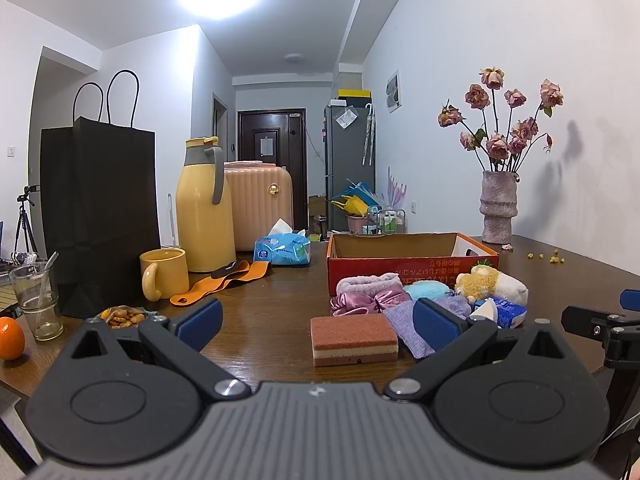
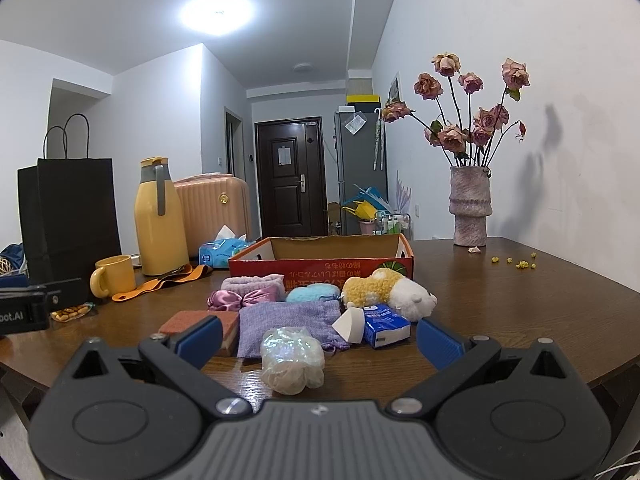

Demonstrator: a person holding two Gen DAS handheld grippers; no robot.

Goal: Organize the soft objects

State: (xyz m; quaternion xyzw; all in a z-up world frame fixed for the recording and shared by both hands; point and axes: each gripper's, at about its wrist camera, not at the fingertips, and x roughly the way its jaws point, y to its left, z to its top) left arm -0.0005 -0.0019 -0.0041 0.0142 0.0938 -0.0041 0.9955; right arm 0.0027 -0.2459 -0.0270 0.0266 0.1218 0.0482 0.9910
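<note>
Soft things lie on the brown table before an open red cardboard box [image 1: 412,270] [image 2: 320,266]: a red-and-yellow sponge [image 1: 354,340] [image 2: 188,320], a lilac cloth pouch [image 2: 288,320] [image 1: 404,324], a pink satin scrunchie [image 1: 356,304] [image 2: 240,298], a blue fluffy ball [image 2: 312,293], a yellow-white plush [image 1: 492,282] [image 2: 392,292], a blue tissue pack [image 2: 386,326] and a crumpled clear bag [image 2: 292,356]. My left gripper [image 1: 318,322] is open, just short of the sponge. My right gripper [image 2: 318,340] is open around the clear bag.
At the left stand a black paper bag [image 1: 100,216], a yellow jug [image 1: 204,208], a yellow mug [image 1: 166,274], an orange strap [image 1: 224,280], a glass [image 1: 36,300], an orange [image 1: 10,338] and snacks [image 1: 122,317]. A vase of roses [image 1: 498,208] stands far right.
</note>
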